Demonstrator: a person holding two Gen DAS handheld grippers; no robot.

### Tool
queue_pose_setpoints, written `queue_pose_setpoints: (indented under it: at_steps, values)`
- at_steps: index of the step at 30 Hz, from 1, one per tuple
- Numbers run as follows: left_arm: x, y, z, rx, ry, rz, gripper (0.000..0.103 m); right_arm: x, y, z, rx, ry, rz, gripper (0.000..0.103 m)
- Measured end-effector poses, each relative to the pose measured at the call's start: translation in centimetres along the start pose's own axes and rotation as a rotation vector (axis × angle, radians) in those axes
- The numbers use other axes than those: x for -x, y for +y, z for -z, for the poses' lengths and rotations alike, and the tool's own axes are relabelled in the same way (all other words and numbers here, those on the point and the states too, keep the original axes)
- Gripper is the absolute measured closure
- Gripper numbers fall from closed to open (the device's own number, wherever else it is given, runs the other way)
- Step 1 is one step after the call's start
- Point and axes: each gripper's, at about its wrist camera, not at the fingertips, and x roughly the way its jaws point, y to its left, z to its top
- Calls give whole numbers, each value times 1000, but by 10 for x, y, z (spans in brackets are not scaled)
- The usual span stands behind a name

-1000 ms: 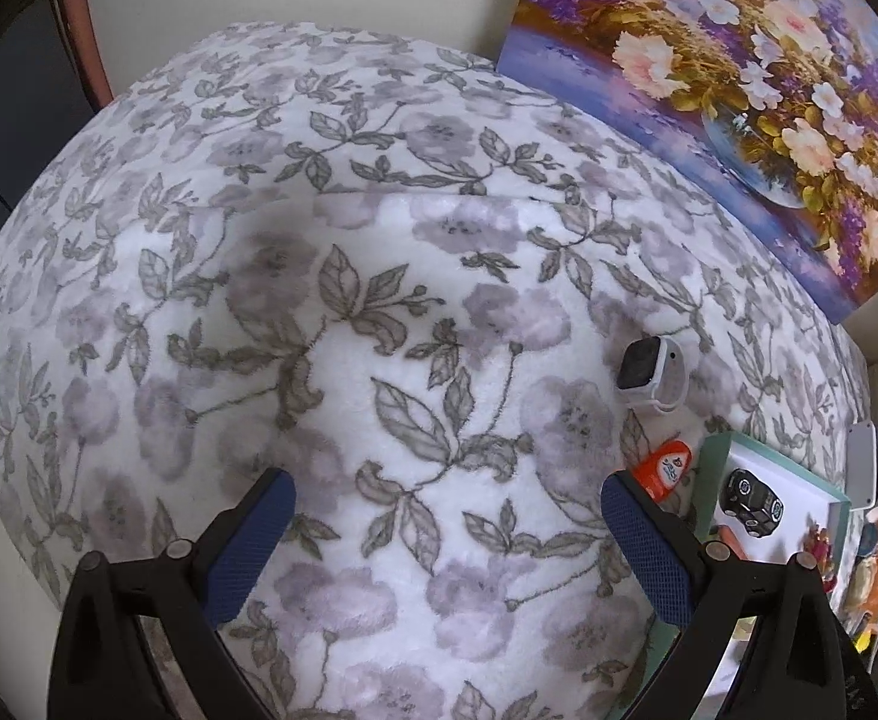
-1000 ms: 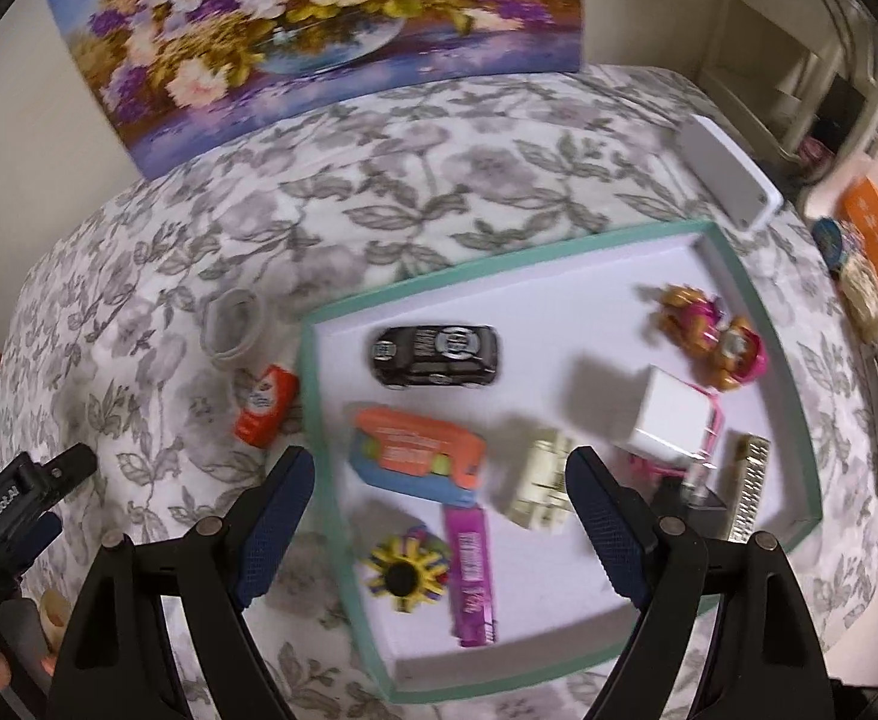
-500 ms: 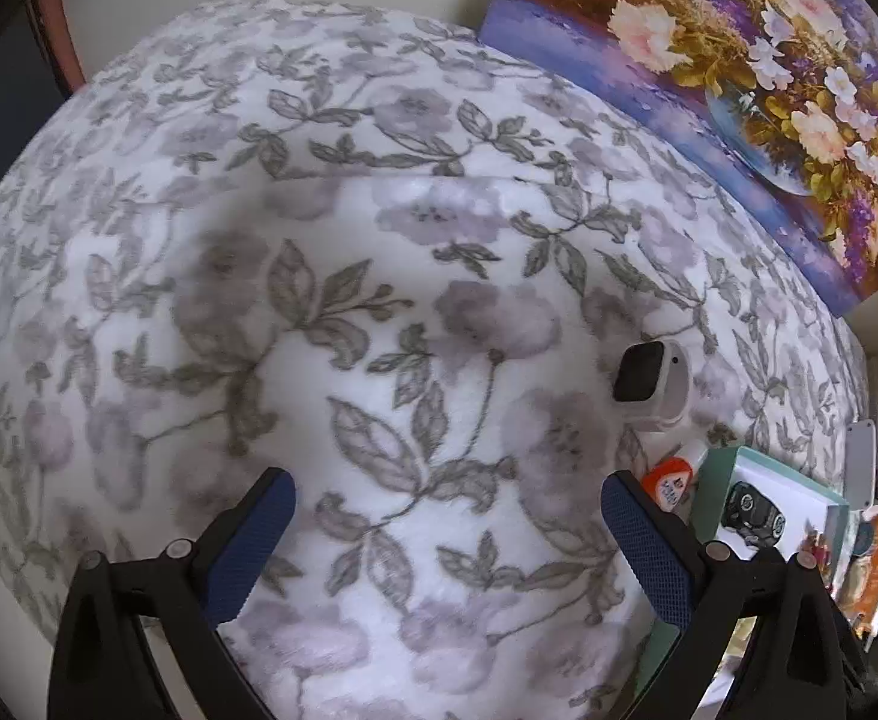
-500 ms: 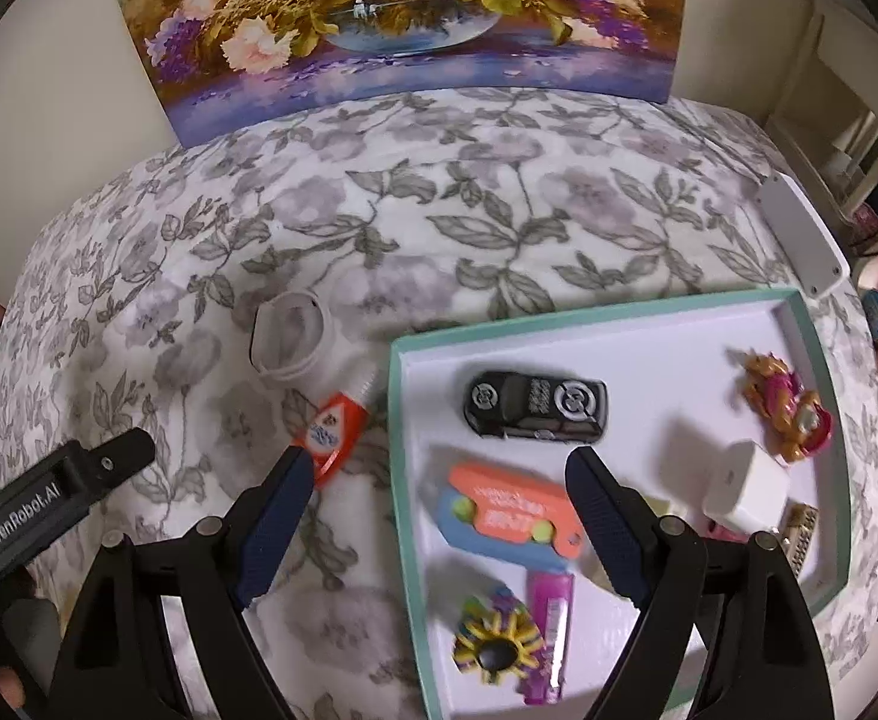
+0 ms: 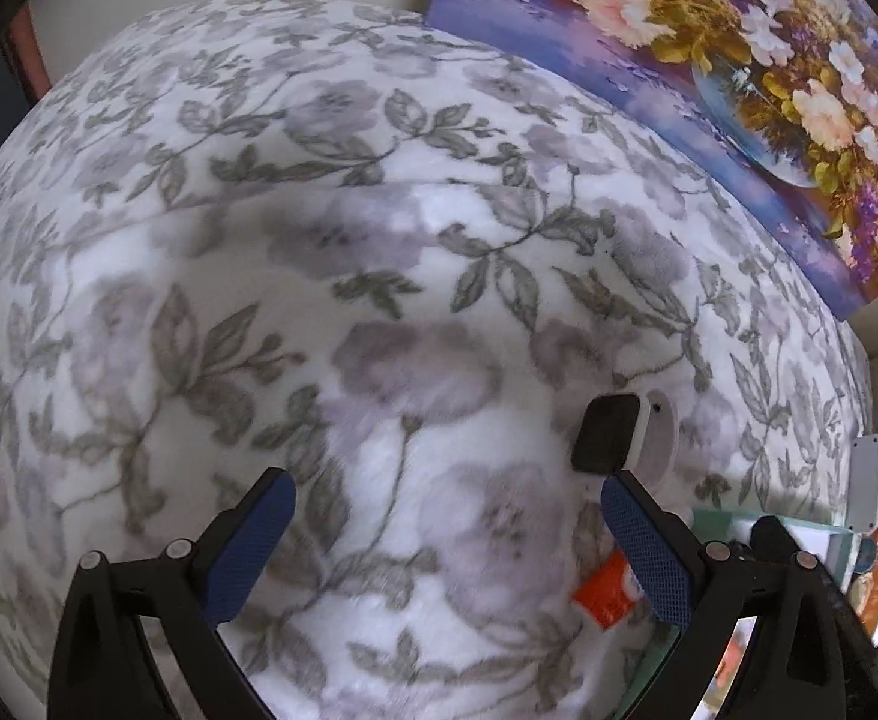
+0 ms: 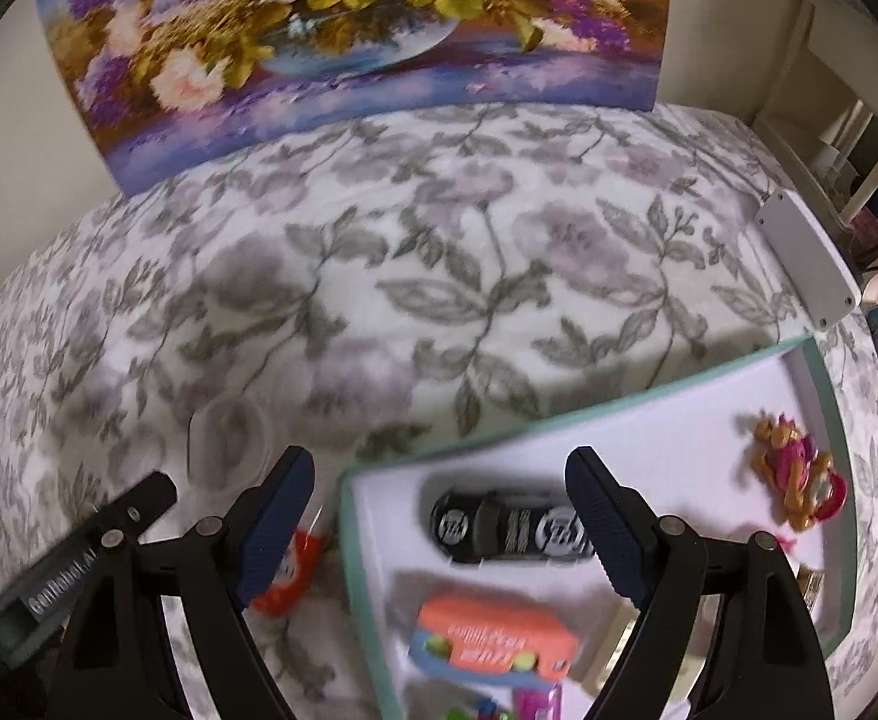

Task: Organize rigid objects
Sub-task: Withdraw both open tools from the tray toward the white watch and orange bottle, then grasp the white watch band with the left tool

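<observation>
Left gripper (image 5: 448,540), fingers (image 5: 252,534) spread wide, above floral blanket (image 5: 318,240); smartwatch (image 5: 616,435) just beside right finger, orange tube (image 5: 607,591) below, flower painting (image 5: 739,60) behind.

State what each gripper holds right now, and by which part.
Nothing is held. The left gripper is open above the floral blanket, near the smartwatch. The right gripper is open over the tray edge.

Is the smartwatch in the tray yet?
No. The smartwatch lies on the floral blanket, outside the tray, ungripped.
</observation>
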Motion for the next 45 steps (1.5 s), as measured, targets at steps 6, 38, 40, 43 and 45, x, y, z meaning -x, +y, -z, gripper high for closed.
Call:
queue_pose_setpoints:
  at_steps: [6,38,40,43,45]
  values:
    - [-14,-28,-9,-70,-21,-7,0,-5,-10,-12,-21,-18,-4,17]
    - [-16,-40,8,-146,28,12,47,-9,9,14,159,59,29,17]
    - [-12,-28,9,-106,37,18,47,-8,16,19,190,62,41,17]
    - [-4,-13,10,-58,44,32,47,-7,28,27,252,67,51,17]
    - [2,-5,11,-29,46,50,48,-9,35,32,281,74,63,17]
